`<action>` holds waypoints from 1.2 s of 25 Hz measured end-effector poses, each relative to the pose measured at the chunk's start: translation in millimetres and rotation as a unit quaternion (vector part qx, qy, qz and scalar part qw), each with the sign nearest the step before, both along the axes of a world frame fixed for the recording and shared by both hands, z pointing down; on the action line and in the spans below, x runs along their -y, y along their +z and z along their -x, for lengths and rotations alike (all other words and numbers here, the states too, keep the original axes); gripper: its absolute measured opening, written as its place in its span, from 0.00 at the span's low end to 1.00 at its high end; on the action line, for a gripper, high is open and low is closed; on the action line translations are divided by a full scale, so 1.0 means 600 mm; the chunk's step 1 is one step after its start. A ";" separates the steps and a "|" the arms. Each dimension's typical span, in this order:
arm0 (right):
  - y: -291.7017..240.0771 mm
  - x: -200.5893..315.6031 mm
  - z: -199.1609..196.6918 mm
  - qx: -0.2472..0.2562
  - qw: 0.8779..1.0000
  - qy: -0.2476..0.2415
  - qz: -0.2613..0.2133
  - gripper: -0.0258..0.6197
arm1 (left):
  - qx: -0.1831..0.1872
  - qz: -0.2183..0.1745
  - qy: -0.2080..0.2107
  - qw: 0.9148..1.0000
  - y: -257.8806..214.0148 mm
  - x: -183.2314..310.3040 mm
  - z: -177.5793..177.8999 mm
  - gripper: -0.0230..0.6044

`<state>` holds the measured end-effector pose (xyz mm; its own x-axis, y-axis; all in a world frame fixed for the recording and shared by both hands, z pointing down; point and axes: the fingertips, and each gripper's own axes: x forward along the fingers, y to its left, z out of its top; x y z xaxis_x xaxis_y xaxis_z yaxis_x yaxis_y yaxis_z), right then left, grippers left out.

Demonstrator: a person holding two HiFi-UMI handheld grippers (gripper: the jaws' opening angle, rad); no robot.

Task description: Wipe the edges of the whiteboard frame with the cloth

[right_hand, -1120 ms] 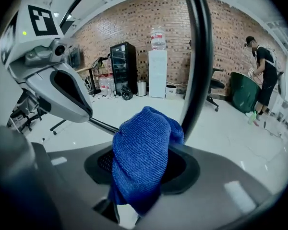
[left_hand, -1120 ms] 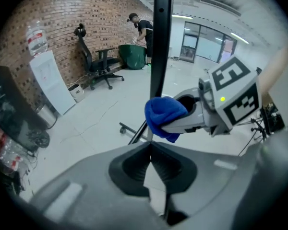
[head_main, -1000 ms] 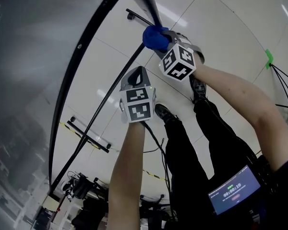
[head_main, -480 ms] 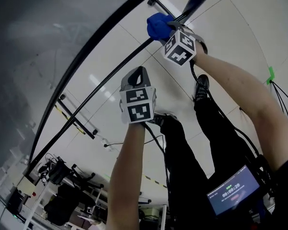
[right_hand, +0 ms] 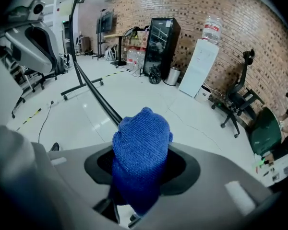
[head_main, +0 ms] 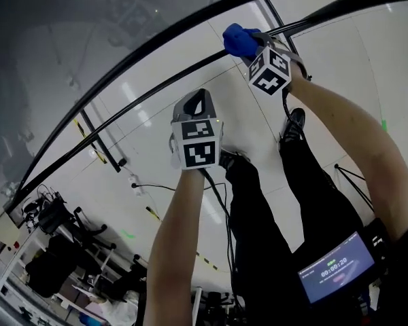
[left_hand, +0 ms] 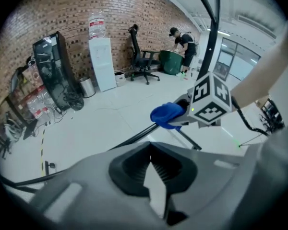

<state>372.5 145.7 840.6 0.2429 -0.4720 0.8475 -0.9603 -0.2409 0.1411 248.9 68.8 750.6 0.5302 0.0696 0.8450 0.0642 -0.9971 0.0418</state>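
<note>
The whiteboard (head_main: 68, 53) fills the upper left of the head view, its black frame edge (head_main: 156, 36) curving across the picture. My right gripper (head_main: 250, 45) is shut on a bunched blue cloth (head_main: 236, 39), and the cloth presses against the black frame bar (head_main: 190, 70). In the right gripper view the blue cloth (right_hand: 140, 152) sticks out between the jaws, with the bar (right_hand: 93, 95) running away behind it. My left gripper (head_main: 198, 107) hovers lower, apart from the frame, shut and empty. The left gripper (left_hand: 153, 174) looks toward the cloth (left_hand: 167, 115) on the bar.
Below are white floor tiles, the person's dark trousers (head_main: 258, 223) and shoes. A stand foot with casters (head_main: 98, 145) and floor cables (head_main: 149, 185) lie left. A water dispenser (left_hand: 102, 61), black cabinet (left_hand: 53, 68), office chair (left_hand: 141, 59) and a person (left_hand: 185, 44) stand along the brick wall.
The head view has swung, so the frame edge now runs flatter across the top. The right gripper with the cloth has slid along the bar toward the upper right. The left gripper barely moved.
</note>
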 end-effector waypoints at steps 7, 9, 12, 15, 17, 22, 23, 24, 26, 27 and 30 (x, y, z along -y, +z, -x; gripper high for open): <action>0.005 0.014 0.003 -0.007 1.000 -0.016 0.023 0.35 | -0.002 0.006 -0.056 0.998 0.005 0.048 0.053 0.04; 0.005 0.017 0.001 -0.011 0.999 -0.015 0.027 0.35 | -0.006 0.009 -0.072 0.997 0.002 0.058 0.062 0.04; 0.004 0.040 0.017 -0.019 0.999 -0.027 0.033 0.35 | -0.011 0.014 -0.098 0.995 -0.002 0.084 0.092 0.04; 0.007 0.085 0.069 -0.024 0.998 -0.050 0.042 0.35 | -0.015 0.014 -0.123 0.992 -0.002 0.121 0.157 0.04; 0.005 0.120 0.087 -0.024 0.997 -0.064 0.044 0.35 | -0.019 0.007 -0.137 0.990 -0.003 0.144 0.186 0.04; -0.002 0.193 0.107 -0.025 0.995 -0.082 0.050 0.35 | -0.018 0.012 -0.168 0.986 -0.008 0.183 0.238 0.04; -0.005 0.206 0.118 -0.026 0.994 -0.089 0.052 0.35 | -0.018 0.013 -0.177 0.984 -0.008 0.191 0.254 0.04; -0.007 0.220 0.131 -0.026 0.993 -0.098 0.054 0.35 | -0.017 0.012 -0.187 0.982 -0.008 0.201 0.273 0.04; -0.012 0.252 0.157 -0.025 0.990 -0.124 0.059 0.35 | -0.014 0.011 -0.213 0.977 -0.008 0.222 0.304 0.04; -0.014 0.267 0.166 -0.024 0.988 -0.136 0.061 0.35 | -0.015 0.012 -0.227 0.974 -0.009 0.234 0.314 0.04; -0.021 0.310 0.186 -0.027 0.986 -0.151 0.068 0.35 | -0.027 0.015 -0.263 0.964 -0.025 0.274 0.338 0.04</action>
